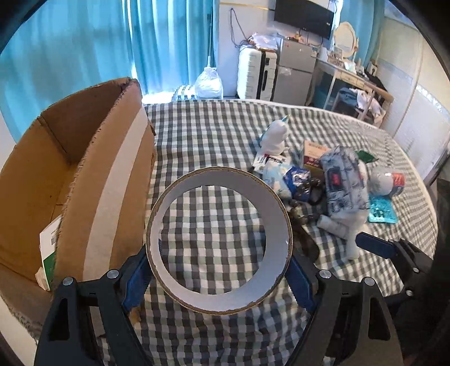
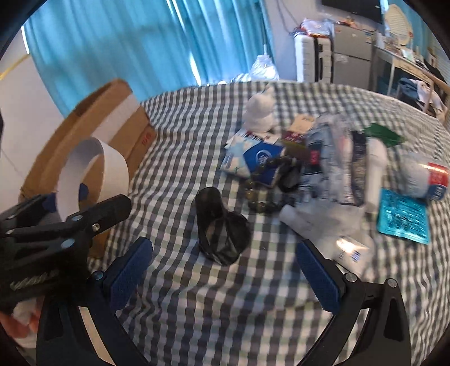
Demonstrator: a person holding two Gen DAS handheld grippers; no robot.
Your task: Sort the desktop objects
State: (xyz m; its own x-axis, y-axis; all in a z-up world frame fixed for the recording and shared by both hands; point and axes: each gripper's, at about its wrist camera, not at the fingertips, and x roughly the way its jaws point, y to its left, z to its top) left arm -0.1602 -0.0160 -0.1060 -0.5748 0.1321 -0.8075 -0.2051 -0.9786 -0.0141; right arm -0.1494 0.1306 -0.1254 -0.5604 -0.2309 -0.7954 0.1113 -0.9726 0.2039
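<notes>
A counter (image 1: 213, 132) covered with a grey, green and white checked cloth is seen in both wrist views. At its left edge an open brown cardboard box (image 1: 84, 180) with a white strip down its side is set, and a white and green packet (image 1: 49, 253) is seen inside it. A large brown-rimmed tape ring with a white inner face (image 1: 219, 239) is held above the cloth just beside the box, clamped across its width between the blue pads of the left gripper (image 1: 219, 270), whose jaws are spread wide by it. The right gripper (image 2: 222, 270) is held with its jaws wide apart and nothing between them, above a dark translucent plastic piece (image 2: 222, 228) lying alone on the cloth. Toward the right edge a heap of mixed objects (image 1: 337, 183) is piled, among them a small white figurine (image 1: 277, 138), a string of dark beads (image 2: 261, 191) and a flat turquoise card (image 2: 405, 216). Behind the far edge, blue curtains (image 1: 157, 42) are hung; a white suitcase (image 1: 256, 73), a small grey fridge (image 1: 295, 70), a wall screen (image 1: 305, 17) and a cluttered dressing table (image 1: 348, 73) are ranged along the back wall.
</notes>
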